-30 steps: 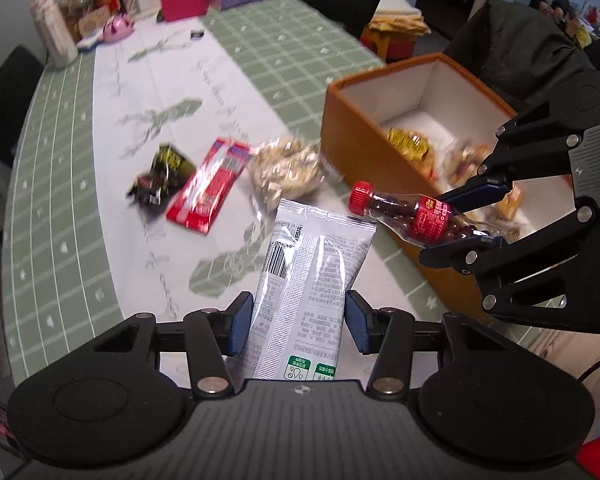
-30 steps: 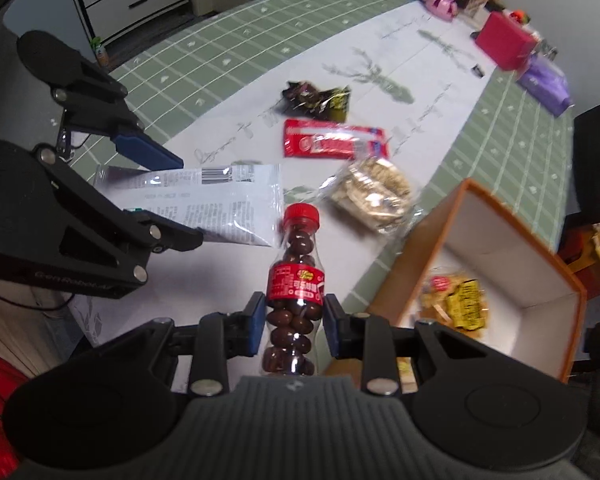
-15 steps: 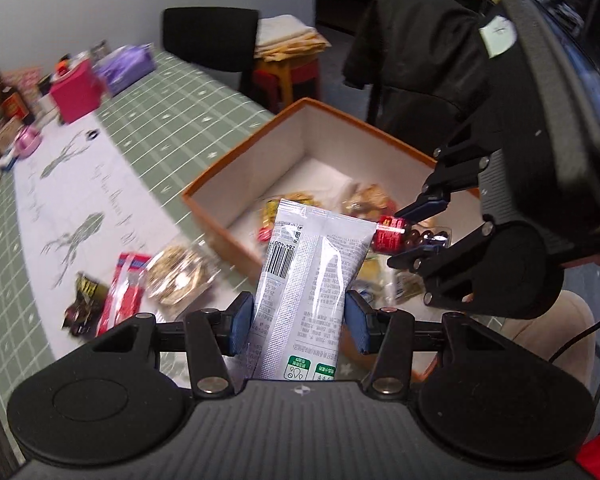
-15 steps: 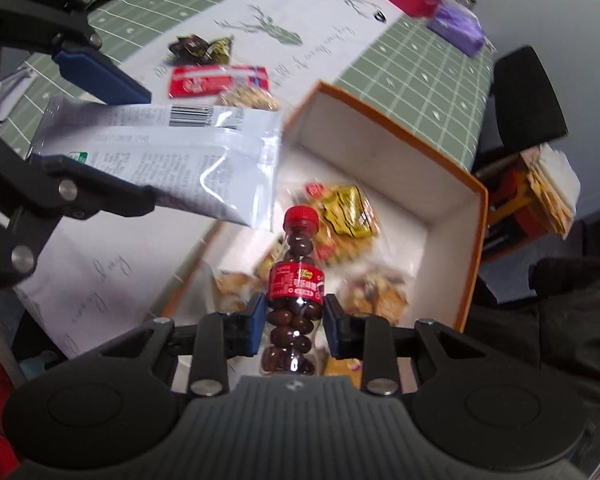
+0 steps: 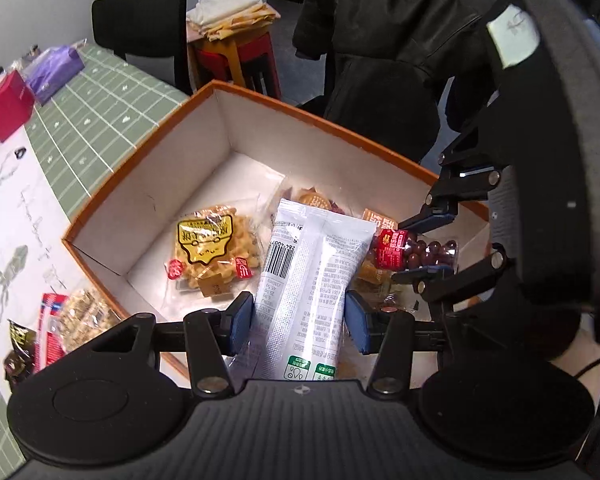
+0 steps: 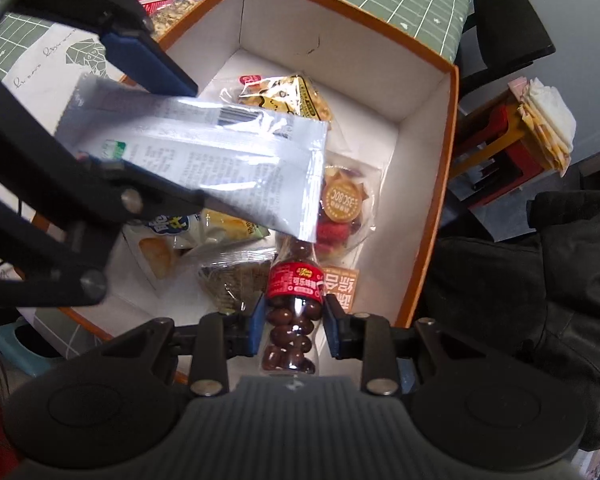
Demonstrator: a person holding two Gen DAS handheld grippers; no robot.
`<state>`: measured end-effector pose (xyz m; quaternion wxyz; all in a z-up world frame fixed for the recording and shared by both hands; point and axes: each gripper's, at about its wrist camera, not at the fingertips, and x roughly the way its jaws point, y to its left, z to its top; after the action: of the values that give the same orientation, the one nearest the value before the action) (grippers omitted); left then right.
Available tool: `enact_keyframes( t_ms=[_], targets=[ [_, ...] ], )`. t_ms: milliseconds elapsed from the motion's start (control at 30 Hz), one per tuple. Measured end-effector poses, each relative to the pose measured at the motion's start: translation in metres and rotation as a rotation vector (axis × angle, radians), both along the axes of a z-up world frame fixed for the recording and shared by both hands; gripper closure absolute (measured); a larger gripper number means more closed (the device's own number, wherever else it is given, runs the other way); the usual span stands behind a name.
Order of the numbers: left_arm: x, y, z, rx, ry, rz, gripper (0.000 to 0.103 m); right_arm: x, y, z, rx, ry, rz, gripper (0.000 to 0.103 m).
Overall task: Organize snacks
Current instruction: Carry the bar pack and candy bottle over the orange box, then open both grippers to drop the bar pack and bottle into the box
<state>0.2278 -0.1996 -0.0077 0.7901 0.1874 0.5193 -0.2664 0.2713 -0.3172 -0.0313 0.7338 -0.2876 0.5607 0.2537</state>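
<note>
Hovering over the orange box [image 5: 112, 196], both grippers carry a snack each. The left gripper [image 5: 298, 320] has its blue pads pressed against the sides of a white pouch [image 5: 312, 264], which stands up between them with its barcode end pointing away into the box. In the right wrist view the same pouch [image 6: 204, 152] lies across the frame above the box floor, its far corner covering the top of the bottle.

The right gripper [image 6: 294, 326] is clamped on a small clear bottle [image 6: 294, 312] full of brown chocolate balls, with a red label around its neck. From the left wrist view the bottle [image 5: 416, 250] lies roughly level between the right gripper's fingers, just beside the pouch's right edge and over the right part of the box.

Inside the box, on its white floor, rest several packs: a yellow-labelled waffle pack [image 5: 210, 252] toward the left, a clear pack with a round brown sticker [image 6: 342, 208] near the right wall, a dark grainy bar pack [image 6: 236, 280] and a pack with blue lettering [image 6: 172, 228] toward the near side.

On the table [image 5: 88, 120] to the left of the box lie a clear bag of pale pieces [image 5: 86, 316], a red packet [image 5: 52, 332] and a dark wrapper [image 5: 18, 348], close together.
</note>
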Motion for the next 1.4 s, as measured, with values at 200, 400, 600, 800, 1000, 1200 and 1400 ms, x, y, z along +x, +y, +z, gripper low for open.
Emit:
enact_keyframes(
  t_ms=[200, 400, 600, 800, 1000, 1200, 1400],
  targets=[
    [-0.001, -0.003, -0.02, -0.004, 0.044, 0.05, 0.047, 0.001, 0.009, -0.019, 0.008, 0.04, 0.052, 0.074],
    [0.001, -0.003, -0.034, -0.001, 0.086, 0.079, 0.047, 0.003, 0.012, -0.038, -0.004, 0.078, 0.079, 0.074],
    [0.001, -0.003, -0.036, -0.003, 0.101, 0.075, 0.047, 0.003, 0.011, -0.042, -0.022, 0.073, 0.076, 0.07],
    [0.002, 0.004, -0.037, -0.029, 0.138, 0.098, 0.04, 0.004, 0.006, -0.04, -0.022, 0.059, 0.054, 0.059],
    [-0.003, 0.011, -0.027, -0.039, 0.092, 0.12, 0.026, 0.004, 0.001, -0.03, -0.031, 0.031, 0.022, 0.042],
    [-0.011, 0.021, -0.008, -0.074, 0.063, 0.131, 0.023, -0.002, 0.004, -0.011, -0.043, 0.0, 0.037, 0.037],
    [-0.024, 0.035, 0.006, -0.091, 0.041, 0.149, 0.024, -0.015, 0.017, 0.006, -0.073, -0.037, 0.08, 0.037]
  ],
)
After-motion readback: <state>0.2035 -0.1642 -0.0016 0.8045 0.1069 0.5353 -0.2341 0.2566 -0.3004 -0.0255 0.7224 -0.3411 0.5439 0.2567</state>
